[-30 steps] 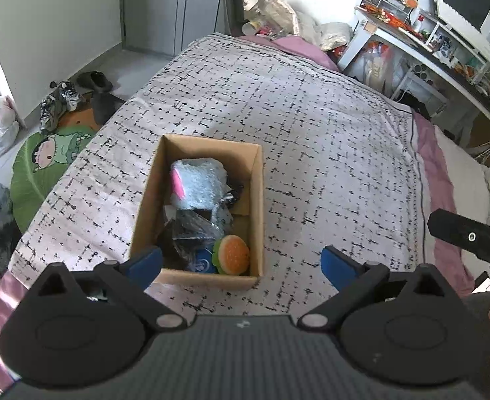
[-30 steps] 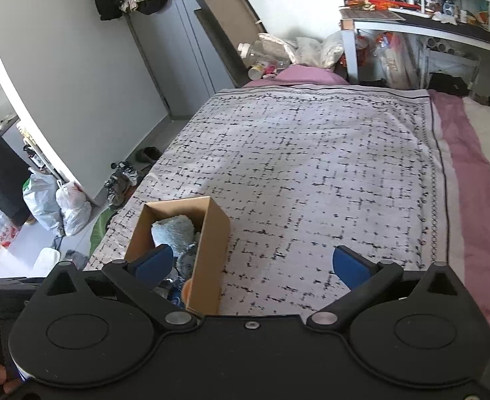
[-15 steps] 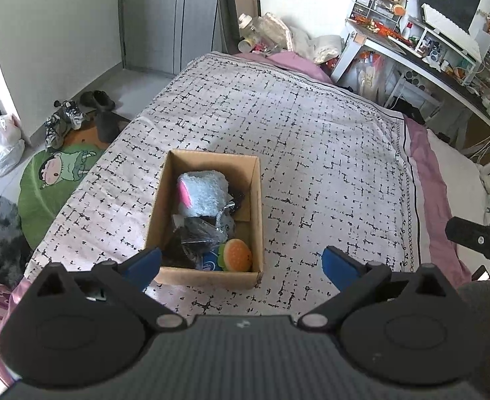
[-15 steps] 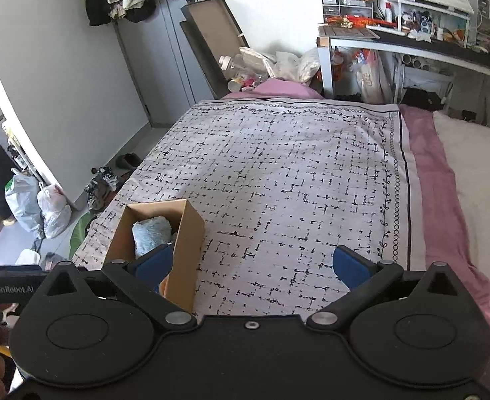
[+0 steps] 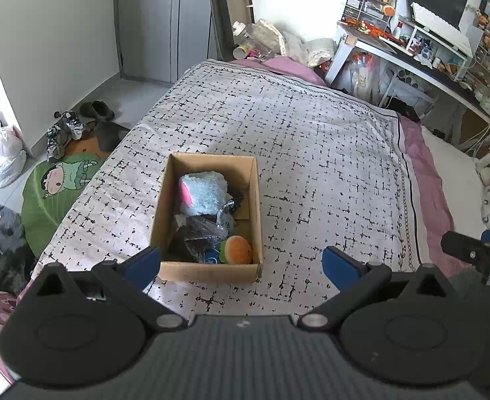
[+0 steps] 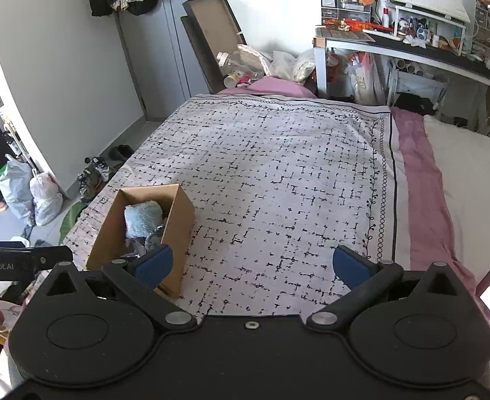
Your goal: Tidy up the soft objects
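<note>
Left wrist view, nearest first: the left claw (image 5: 241,263) hangs above the near edge of the bed (image 5: 311,153), its blue pads spread wide and holding nothing. Just beyond it, the cardboard box (image 5: 208,271) sits on the patterned cover, open at the top. Inside, at the near end, lies a small burger-shaped plush (image 5: 236,250) beside a crumpled dark plastic bag (image 5: 198,233); at the far end rests a fluffy pale-blue plush (image 5: 203,190) with a pink patch. What the bag holds is hard to make out, possibly more small items.

From the right wrist view, the right claw (image 6: 251,263) also stands apart and empty, held over bare cover to the right of the box (image 6: 178,233), with only the blue plush (image 6: 143,218) clearly showing over the wall.

The soft things appear to be gathered in the box already, so the step in hand looks like reaching in for one. To do it well, bring the left claw straight down over the burger plush, clear of the near wall, and close across its middle rather than its edge. Keep the pads off the bag, which would slip and drag. The right claw could steady the box's right wall, since light cardboard on bedding will shift easily.
</note>
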A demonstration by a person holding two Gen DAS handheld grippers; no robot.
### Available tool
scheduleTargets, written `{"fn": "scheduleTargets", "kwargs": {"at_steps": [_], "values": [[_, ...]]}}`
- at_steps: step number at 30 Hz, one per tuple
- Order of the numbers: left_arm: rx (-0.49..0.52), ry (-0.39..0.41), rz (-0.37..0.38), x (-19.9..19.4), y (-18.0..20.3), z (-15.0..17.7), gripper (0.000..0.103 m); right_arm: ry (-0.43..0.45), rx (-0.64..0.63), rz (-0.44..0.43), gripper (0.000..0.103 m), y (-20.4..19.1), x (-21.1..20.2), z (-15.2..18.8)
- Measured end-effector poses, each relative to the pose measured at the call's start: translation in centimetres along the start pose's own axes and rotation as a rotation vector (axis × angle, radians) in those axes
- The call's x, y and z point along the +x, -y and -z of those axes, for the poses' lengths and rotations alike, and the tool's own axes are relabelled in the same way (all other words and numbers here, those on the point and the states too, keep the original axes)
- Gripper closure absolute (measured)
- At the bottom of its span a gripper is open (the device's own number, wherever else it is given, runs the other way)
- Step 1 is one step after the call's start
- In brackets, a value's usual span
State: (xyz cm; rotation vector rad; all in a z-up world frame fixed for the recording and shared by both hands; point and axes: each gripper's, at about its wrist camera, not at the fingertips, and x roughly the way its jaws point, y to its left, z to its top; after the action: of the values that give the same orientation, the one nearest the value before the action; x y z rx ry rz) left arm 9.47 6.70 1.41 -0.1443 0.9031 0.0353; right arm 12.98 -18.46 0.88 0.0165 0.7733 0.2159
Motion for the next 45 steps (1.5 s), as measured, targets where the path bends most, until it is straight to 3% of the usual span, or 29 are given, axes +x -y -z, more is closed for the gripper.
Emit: {"fn": "scheduleTargets", "kwargs": {"at_steps": [27, 45], "values": [[0.055, 0.019, -0.014, -1.1, 0.8, 0.8, 0.001, -0.026, -0.013, 0.003, 0.0, -1.2, -0.3, 0.5], [0.04, 0.01, -0.021, -1.1, 0.6, 1.0, 0.001, -0.023, -0.021, 0.012, 0.0, -1.3, -0.3, 0.3]]}}
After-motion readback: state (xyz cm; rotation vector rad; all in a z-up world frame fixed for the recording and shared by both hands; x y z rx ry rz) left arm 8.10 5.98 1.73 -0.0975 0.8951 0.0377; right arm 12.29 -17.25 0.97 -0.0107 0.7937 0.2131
